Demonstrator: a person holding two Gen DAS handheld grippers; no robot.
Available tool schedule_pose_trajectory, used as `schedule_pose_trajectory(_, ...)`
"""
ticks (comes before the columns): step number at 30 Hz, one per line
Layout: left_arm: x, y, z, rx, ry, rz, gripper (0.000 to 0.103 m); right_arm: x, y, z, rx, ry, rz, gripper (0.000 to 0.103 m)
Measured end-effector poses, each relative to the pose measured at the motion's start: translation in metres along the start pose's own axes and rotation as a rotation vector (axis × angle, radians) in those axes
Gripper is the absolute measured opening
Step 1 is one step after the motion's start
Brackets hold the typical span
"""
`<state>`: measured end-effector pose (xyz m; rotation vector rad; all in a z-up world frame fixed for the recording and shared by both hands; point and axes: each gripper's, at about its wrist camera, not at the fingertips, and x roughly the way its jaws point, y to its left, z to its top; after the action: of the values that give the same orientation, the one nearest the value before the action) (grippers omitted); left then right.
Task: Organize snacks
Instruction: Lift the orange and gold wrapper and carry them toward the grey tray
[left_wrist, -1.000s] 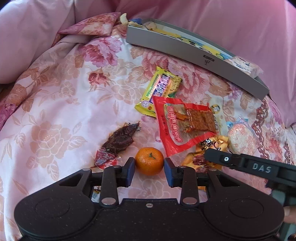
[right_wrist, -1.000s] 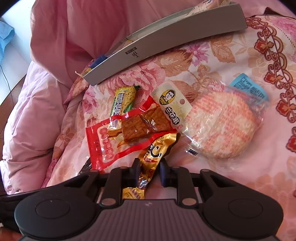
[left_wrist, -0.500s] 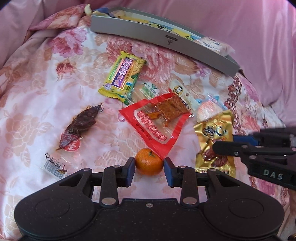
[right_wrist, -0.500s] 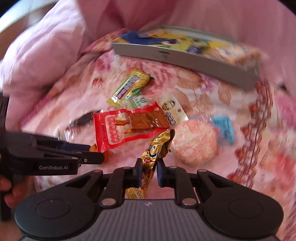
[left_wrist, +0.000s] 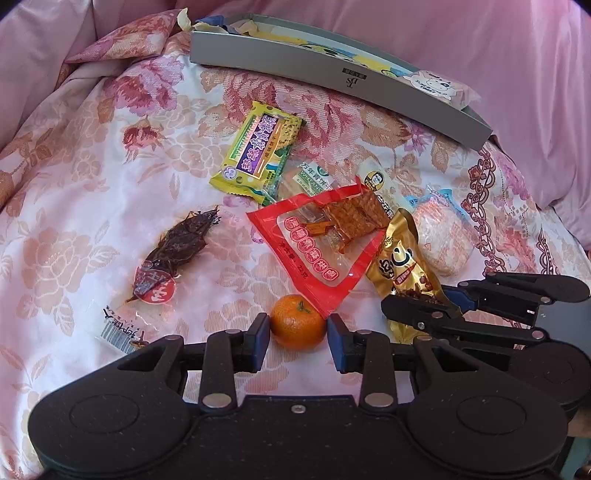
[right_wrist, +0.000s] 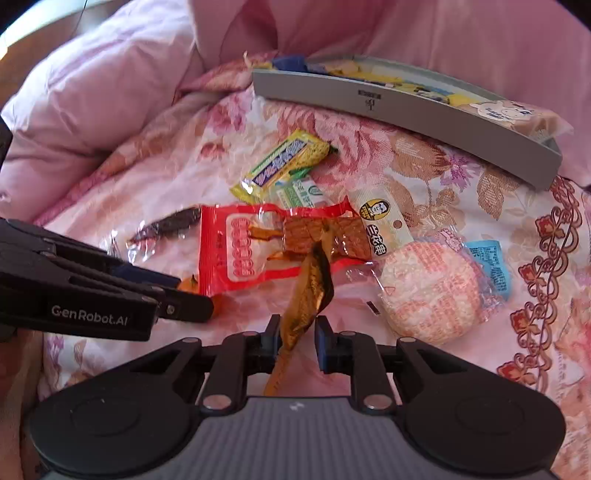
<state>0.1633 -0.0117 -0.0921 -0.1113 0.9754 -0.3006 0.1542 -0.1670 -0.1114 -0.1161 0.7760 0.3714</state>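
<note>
Pink bedding, a floral quilt with a plain duvet bunched behind it, is my work surface, and a long grey tray (left_wrist: 369, 83) of sorted snacks lies across the upper part of the left view. At the lower centre of that view my left gripper (left_wrist: 298, 334) is clamped on a small mandarin (left_wrist: 298, 322), pads pressing its 2 sides. It is round, light and soft-skinned, so I judge that a gentle squeeze across the middle suits it, since more would bruise it. In the right view my right gripper (right_wrist: 297, 338) has a gold foil packet (right_wrist: 308, 295) between its jaws, which are opening; whether the pads grip it I cannot tell. That foil looks slick, limp and light, so I would pinch it at the flat crimped end. Loose on the quilt nearby lie a red tofu packet (left_wrist: 325, 245) and a round rice cracker (right_wrist: 430, 295), which I judge brittle.
</note>
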Motion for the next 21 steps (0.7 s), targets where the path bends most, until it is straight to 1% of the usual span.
schedule_pose_trajectory(2,0.0,0.0,0.0,-0.004,0.002,0.001,0.036,-0.001,0.001,-0.003,-0.005,-0.032,-0.009,0.021)
schedule_pose_trajectory(4,-0.001,-0.001,-0.001,-0.019,0.015,0.004,0.036,-0.003,0.002,-0.004,-0.005,-0.045,-0.017,0.017)
schedule_pose_trajectory(8,-0.008,-0.002,-0.006,-0.071,0.061,0.008,0.034,-0.012,0.005,-0.008,-0.018,-0.061,-0.024,0.016)
schedule_pose_trajectory(12,-0.016,-0.002,-0.012,-0.105,0.08,-0.001,0.033,-0.024,0.009,-0.013,-0.053,-0.076,-0.024,0.016)
schedule_pose_trajectory(16,-0.02,-0.007,-0.017,-0.085,0.067,0.01,0.033,-0.037,0.013,-0.02,-0.075,-0.09,-0.023,0.016)
schedule_pose_trajectory(21,-0.021,-0.012,-0.018,-0.035,0.03,0.035,0.031,-0.046,0.011,-0.026,-0.06,-0.095,-0.019,0.016)
